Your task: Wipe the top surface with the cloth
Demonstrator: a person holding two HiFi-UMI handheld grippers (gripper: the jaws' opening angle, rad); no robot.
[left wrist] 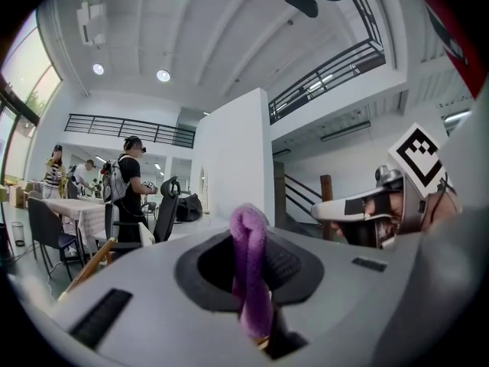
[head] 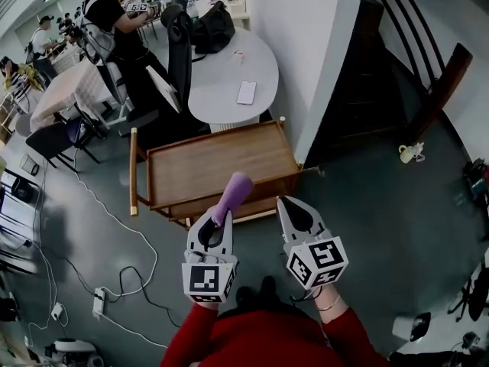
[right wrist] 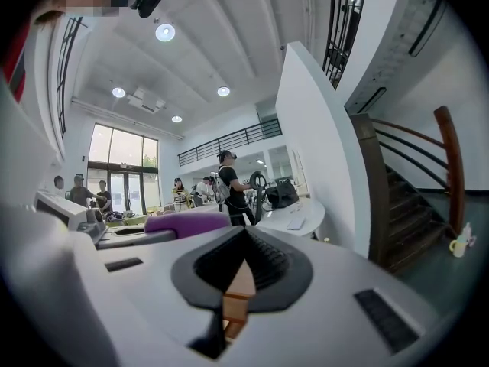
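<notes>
Left gripper [head: 222, 216] is clamped tight on the purple cloth [head: 235, 193]. In the left gripper view the cloth [left wrist: 249, 260] is pinched as a folded strip between the jaws, its rounded end poking out past the tips. From the head view that free end lies over the near edge of the wooden table [head: 200, 168], toward its near right corner. I cannot tell from here whether it touches the wood.

Right gripper [head: 286, 203] sits just beside the left one, off the table's near right corner. Its own view has the right gripper [right wrist: 243, 237] with jaws together at the tips and nothing caught between them, only wood showing through the gap in the pads. The cloth [right wrist: 186, 222] appears there too, a purple roll off to the left.

The wooden top is bare, with a raised rim around it. Beyond its far edge stands a white round table [head: 221, 71] with a phone [head: 247, 92] near its near edge and a black bag [head: 211, 26] at the far side. A person [head: 114, 20] stands left of it, beside a black office chair [head: 178, 46].
</notes>
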